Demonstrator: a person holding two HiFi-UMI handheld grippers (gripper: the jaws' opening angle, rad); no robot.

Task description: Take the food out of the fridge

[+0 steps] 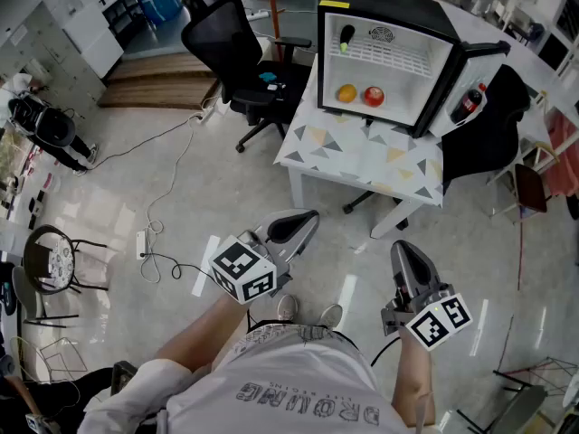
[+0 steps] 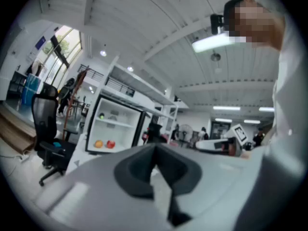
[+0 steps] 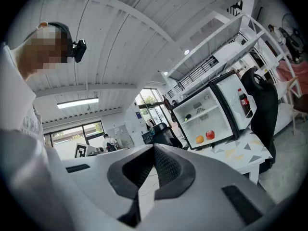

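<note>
At the far left of the head view, a round stool (image 1: 56, 260) stood on the pale floor, with a power strip (image 1: 141, 242) and its cable lying near it. Further back, a black office chair (image 1: 237, 57) stood just left of the table (image 1: 362, 159).

The left gripper (image 1: 306, 219) was held level in front of the person, well short of the table. The left gripper view showed its jaws together with nothing between them.

The fridge (image 1: 389, 7) sat on the table with its door (image 1: 485, 51) swung open to the right. On the fridge floor an orange fruit (image 1: 346, 92) lay just beside a red fruit (image 1: 374, 96), apart from it. A dark bottle (image 1: 346, 36) with a green cap lay on the wire shelf above. All three items remained inside, well apart from both grippers. A cola bottle (image 1: 468, 104) stood upright in the door rack.

The right gripper (image 1: 403, 248) was held level to the right of the left one. Its own view showed its jaws closed together and empty, with the open fridge visible beyond them.
</note>
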